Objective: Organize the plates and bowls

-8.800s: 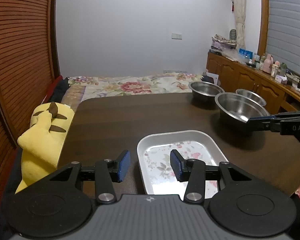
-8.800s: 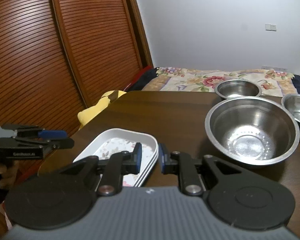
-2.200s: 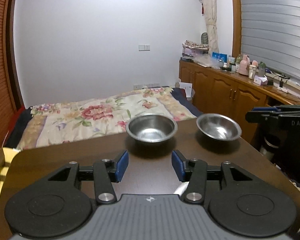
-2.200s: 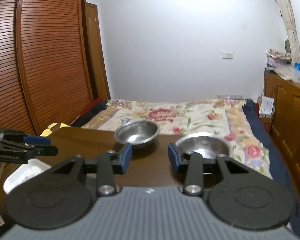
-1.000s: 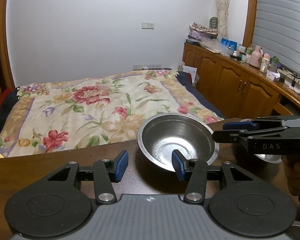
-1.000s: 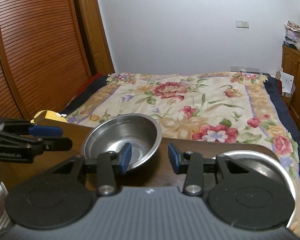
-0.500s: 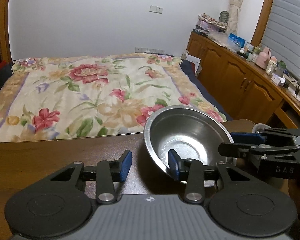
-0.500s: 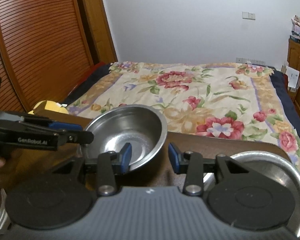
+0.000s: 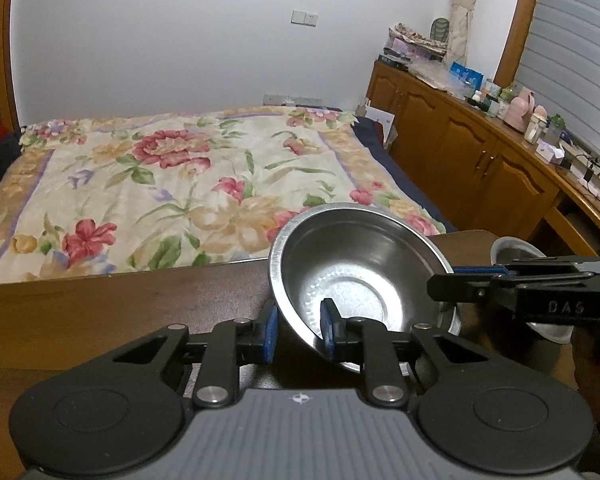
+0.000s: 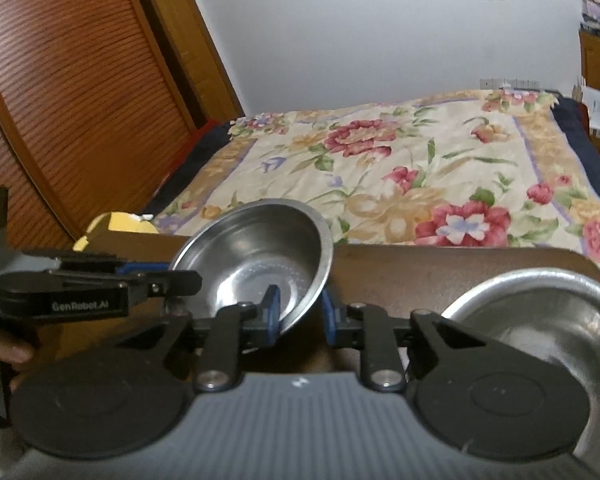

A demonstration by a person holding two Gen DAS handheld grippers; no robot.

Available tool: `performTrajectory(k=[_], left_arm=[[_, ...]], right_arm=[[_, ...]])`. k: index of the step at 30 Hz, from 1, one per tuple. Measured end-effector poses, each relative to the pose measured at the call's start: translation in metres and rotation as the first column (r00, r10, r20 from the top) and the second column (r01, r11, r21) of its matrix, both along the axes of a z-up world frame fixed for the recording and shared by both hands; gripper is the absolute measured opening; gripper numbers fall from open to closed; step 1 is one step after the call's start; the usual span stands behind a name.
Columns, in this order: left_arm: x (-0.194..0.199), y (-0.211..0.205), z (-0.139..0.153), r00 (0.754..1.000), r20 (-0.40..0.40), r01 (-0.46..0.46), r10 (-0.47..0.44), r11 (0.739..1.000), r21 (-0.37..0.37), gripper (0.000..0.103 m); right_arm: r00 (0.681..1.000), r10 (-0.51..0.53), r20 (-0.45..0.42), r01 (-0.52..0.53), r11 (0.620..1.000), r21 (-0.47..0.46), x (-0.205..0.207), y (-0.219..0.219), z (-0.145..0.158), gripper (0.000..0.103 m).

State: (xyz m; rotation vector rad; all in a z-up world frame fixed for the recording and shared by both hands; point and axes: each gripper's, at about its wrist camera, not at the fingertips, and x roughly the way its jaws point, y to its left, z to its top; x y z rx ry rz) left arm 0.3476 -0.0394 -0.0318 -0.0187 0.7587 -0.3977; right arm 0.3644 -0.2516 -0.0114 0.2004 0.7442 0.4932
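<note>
Both closing on the same steel bowl (image 9: pixel 356 276): left gripper (image 9: pixel 296 330) near rim, right gripper (image 10: pixel 299 314) opposite rim, bowl tilted.

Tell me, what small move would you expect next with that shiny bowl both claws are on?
Probably a short joint lift, then a carry toward the second bowl. The left gripper and right gripper each straddle the near rim of the steel bowl, their jaws closing on it, and it already sits tilted on the table. That looks like a grip being secured.
</note>
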Motion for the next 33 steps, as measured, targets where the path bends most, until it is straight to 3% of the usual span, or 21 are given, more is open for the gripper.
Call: performTrajectory(k=[10, 33], left_arm=[[-0.029, -0.003, 0.032, 0.996, 0.080, 0.032, -0.031, 0.999, -0.011, 0.023], [-0.115, -0.007, 0.070, 0.978, 0.169, 0.120, -0.121, 0.993, 0.020, 0.024]], right_arm=[[0.998, -0.015, 0.056, 0.011, 0.998, 0.068, -0.018, -0.013, 0.020, 0.020], [0.993, -0.065, 0.102, 0.060, 0.997, 0.048, -0.080, -0.026, 0.049, 0.017]])
